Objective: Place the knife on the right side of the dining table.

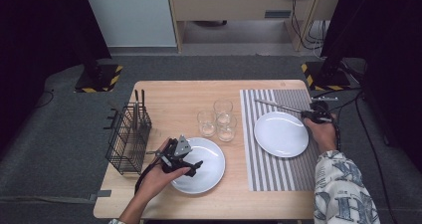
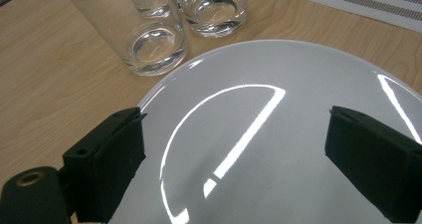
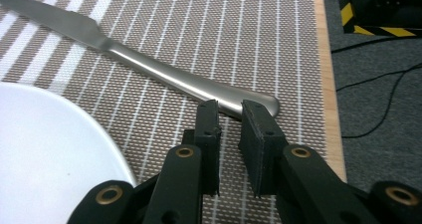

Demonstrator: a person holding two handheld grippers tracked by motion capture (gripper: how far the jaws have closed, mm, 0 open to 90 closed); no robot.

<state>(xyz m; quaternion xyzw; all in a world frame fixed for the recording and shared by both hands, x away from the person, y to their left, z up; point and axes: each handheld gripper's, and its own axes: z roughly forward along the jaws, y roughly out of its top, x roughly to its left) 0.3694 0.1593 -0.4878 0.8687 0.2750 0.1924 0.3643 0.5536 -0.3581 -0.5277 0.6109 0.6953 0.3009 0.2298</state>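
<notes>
Knife [image 3: 149, 67] on the striped placemat [image 3: 249, 40] is what the right hand-held gripper [image 3: 230, 115] has reached: in the right gripper view its two black jaws stand close together, a narrow gap between them, with their tips right at the rounded butt of the handle. Whether the pads actually touch the metal cannot be told. The knife lies flat, blade running away to the upper left, beyond the rim of a white plate [image 3: 45, 154] that also sits on the placemat.

Nearest the person in the high view, the left hand-held gripper [image 1: 180, 157] hovers over the near-left edge of a second white plate [image 1: 204, 165], which rests straight on the wooden desk [image 1: 169, 97]. In the left gripper view its jaws are spread wide, one pad over the plate's left rim and the other over its right part, nothing between them.

Just past that plate stand three clear glasses [image 1: 218, 119] in a tight cluster, upright. To the left, a black wire basket [image 1: 128, 139] stands near the desk's edge with cutlery handles sticking up out of it.

Farther right, the placemat's plate [image 1: 281, 133] lies in the middle of the stripes, and the knife [image 1: 278, 105] lies behind it at the far end of the mat, the right hand-held gripper [image 1: 318, 115] at its right end.
</notes>
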